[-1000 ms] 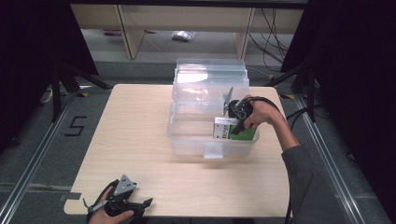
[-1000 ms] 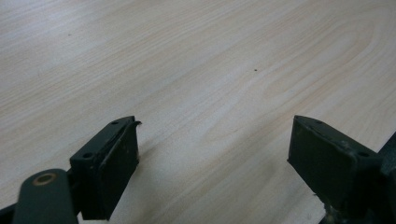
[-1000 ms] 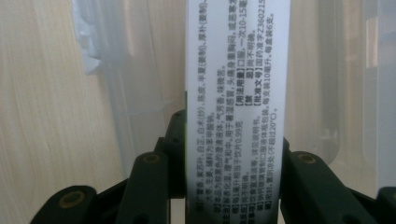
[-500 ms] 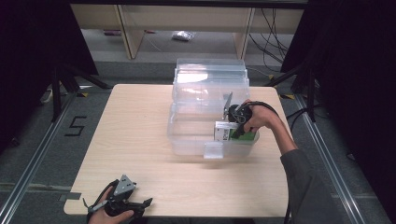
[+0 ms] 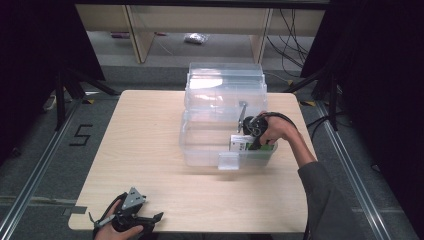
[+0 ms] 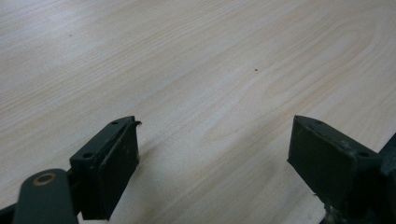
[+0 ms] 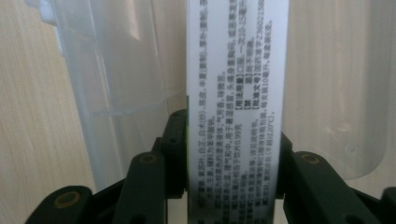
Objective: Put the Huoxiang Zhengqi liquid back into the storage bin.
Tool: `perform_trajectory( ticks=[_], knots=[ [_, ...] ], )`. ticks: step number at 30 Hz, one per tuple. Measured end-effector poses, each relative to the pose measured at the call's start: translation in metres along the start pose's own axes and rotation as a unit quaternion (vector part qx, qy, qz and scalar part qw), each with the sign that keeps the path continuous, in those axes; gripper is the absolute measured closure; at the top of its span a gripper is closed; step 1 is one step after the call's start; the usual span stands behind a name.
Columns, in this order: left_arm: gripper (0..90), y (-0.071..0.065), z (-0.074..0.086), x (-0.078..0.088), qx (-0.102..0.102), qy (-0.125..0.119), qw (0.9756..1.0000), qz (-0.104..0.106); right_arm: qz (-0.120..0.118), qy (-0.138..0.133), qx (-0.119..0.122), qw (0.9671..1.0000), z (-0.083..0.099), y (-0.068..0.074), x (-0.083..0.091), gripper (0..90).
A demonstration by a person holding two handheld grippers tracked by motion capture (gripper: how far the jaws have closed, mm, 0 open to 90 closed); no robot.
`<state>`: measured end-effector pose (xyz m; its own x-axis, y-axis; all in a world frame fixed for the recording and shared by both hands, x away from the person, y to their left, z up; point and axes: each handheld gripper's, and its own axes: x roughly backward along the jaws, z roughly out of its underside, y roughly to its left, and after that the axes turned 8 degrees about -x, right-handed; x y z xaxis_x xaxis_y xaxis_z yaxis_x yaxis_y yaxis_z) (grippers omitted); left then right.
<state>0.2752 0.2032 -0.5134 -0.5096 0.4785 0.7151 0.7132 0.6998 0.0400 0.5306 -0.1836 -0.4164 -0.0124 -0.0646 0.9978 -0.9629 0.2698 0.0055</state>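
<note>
the right gripper point(image 5: 248, 139) is reaching into the near right corner of the clear bin point(image 5: 200, 145) on the table point(image 5: 140, 140), its jaws closing tight on a white and green box point(image 7: 233, 93) with printed text, which is sitting inside the bin. the left gripper point(image 5: 131, 218) is resting at the table's near left edge, its jaws standing wide apart over bare wood.

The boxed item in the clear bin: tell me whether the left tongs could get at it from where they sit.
Probably not without a long move. The left tongs rest open at the table's near edge, far from the clear bin, and the right tongs already clamp the box.
</note>
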Motion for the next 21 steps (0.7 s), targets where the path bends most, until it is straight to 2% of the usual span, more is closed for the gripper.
perform_trajectory(
  ticks=[1,2,3,5,6,8,9,11,12,15,17,18,19,21],
  knots=[
    [15.6,0.000,0.000,0.000,-0.001,-0.002,1.0000,0.001,-0.001,-0.001,-0.015,0.9999,0.001,0.002,0.003,59.1],
    [15.6,0.000,0.000,0.000,-0.001,-0.002,1.0000,0.001,-0.001,-0.001,-0.015,0.9999,0.001,0.002,0.003,59.1],
    [15.6,0.000,0.000,-0.001,-0.002,-0.003,1.0000,-0.007,0.000,-0.017,-0.024,0.9996,0.002,0.003,0.010,56.9],
    [15.6,-0.001,0.000,-0.001,0.003,-0.006,1.0000,-0.004,-0.004,-0.026,-0.017,0.9995,0.003,0.002,0.012,55.6],
    [15.6,0.000,0.000,0.000,-0.002,0.000,1.0000,0.001,-0.008,-0.057,-0.028,0.9980,0.005,0.005,0.021,53.5],
    [15.6,0.000,0.000,0.000,-0.003,-0.004,1.0000,-0.001,-0.003,-0.067,-0.048,0.9966,0.010,0.006,0.029,52.4],
    [15.6,0.000,0.000,-0.001,-0.004,-0.004,1.0000,-0.001,0.002,-0.076,-0.048,0.9960,0.012,0.006,0.033,52.3],
    [15.6,-0.001,0.000,-0.002,0.004,-0.009,0.9999,-0.004,0.004,-0.086,-0.050,0.9950,0.017,0.007,0.039,51.0],
    [15.6,0.000,0.000,-0.001,0.000,-0.006,1.0000,-0.001,0.012,-0.089,-0.052,0.9946,0.019,0.007,0.041,50.9],
    [15.6,0.000,0.000,-0.002,0.000,-0.006,1.0000,-0.006,0.015,-0.098,-0.072,0.9925,0.025,0.009,0.047,49.6],
    [15.6,0.000,0.000,-0.002,0.000,-0.006,1.0000,-0.002,0.018,-0.108,-0.073,0.9913,0.028,0.008,0.051,49.2],
    [15.6,0.001,0.000,-0.002,-0.001,-0.005,1.0000,-0.002,0.028,-0.118,-0.062,0.9907,0.029,0.006,0.053,49.0],
    [15.6,0.000,0.000,-0.001,-0.001,-0.003,1.0000,-0.002,0.024,-0.115,-0.089,0.9891,0.031,0.009,0.055,49.0],
    [15.6,0.000,0.000,-0.002,0.002,-0.005,1.0000,-0.006,0.026,-0.117,-0.080,0.9896,0.031,0.008,0.057,48.7]
  ],
)
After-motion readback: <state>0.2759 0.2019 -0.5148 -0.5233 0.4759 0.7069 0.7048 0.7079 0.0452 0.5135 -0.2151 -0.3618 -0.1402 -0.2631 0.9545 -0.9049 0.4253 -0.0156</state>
